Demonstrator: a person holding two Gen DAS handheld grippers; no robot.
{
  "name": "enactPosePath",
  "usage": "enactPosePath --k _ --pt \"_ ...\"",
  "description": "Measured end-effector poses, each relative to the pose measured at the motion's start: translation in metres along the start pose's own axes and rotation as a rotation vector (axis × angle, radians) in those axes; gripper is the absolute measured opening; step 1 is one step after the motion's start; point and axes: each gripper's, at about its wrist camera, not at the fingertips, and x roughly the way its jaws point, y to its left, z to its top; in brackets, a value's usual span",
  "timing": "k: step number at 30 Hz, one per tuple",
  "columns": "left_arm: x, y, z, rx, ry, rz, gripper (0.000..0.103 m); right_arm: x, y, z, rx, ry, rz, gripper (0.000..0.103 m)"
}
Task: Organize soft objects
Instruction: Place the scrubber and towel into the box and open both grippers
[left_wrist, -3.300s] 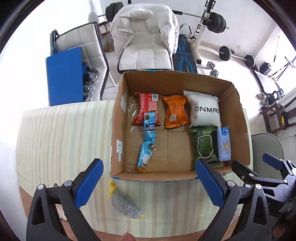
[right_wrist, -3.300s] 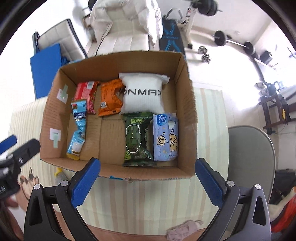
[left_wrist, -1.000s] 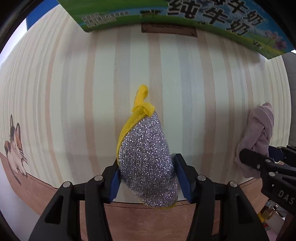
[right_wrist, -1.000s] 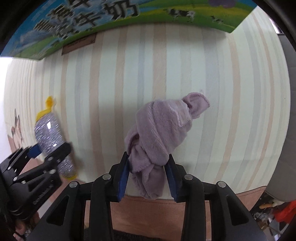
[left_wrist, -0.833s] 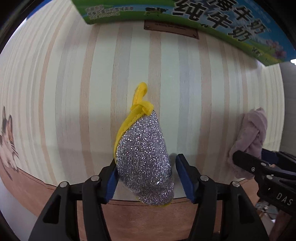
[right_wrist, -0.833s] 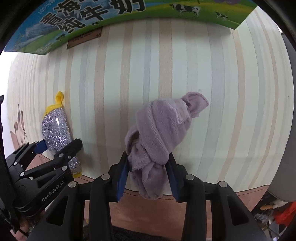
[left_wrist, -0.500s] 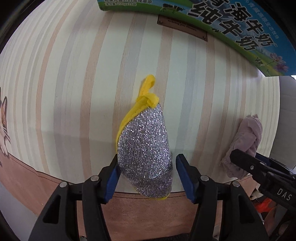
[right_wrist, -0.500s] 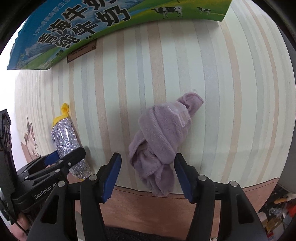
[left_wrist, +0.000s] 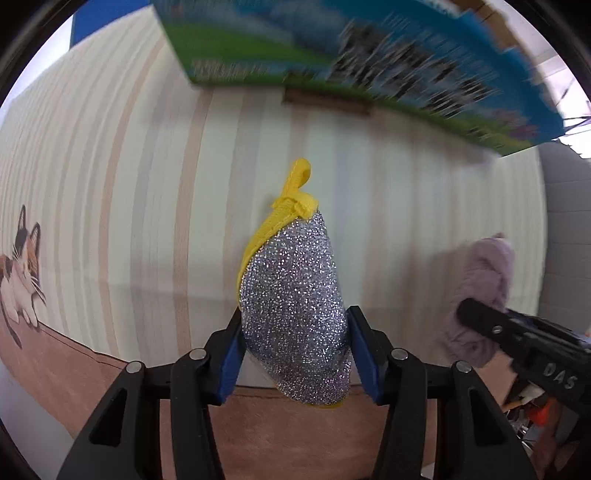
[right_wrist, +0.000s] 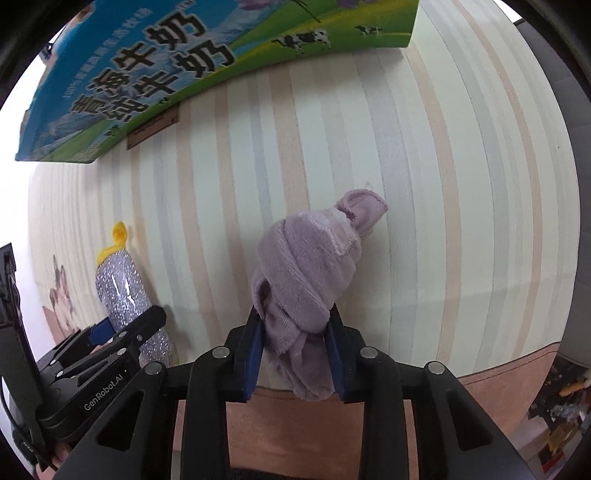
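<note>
My left gripper (left_wrist: 295, 354) is shut on a silver glitter scrubber with a yellow loop (left_wrist: 293, 295), held above the striped tablecloth (left_wrist: 147, 184). My right gripper (right_wrist: 295, 354) is shut on a knotted lilac cloth (right_wrist: 310, 273). The scrubber also shows at the left of the right wrist view (right_wrist: 125, 291). The cloth shows at the right of the left wrist view (left_wrist: 480, 291). The printed side of the cardboard box (right_wrist: 184, 62) fills the top of both views (left_wrist: 369, 66).
The table's brown front edge (left_wrist: 295, 424) runs just below both grippers. A cat picture (left_wrist: 18, 273) is printed on the cloth at the left. A grey chair (left_wrist: 565, 221) stands off the table's right side.
Both grippers closed on their objects and have lifted them off the table, tilting up towards the box. The right gripper opened briefly half a second ago and is shut on the cloth again.
</note>
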Motion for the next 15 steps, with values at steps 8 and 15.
enactPosePath --k 8,15 --pt "-0.129 -0.033 0.049 0.076 -0.167 -0.160 0.050 -0.127 0.031 0.007 -0.165 -0.145 0.120 0.032" --pt "-0.140 -0.037 0.161 0.092 -0.132 -0.134 0.050 -0.190 0.058 0.075 -0.277 -0.228 0.042 0.032"
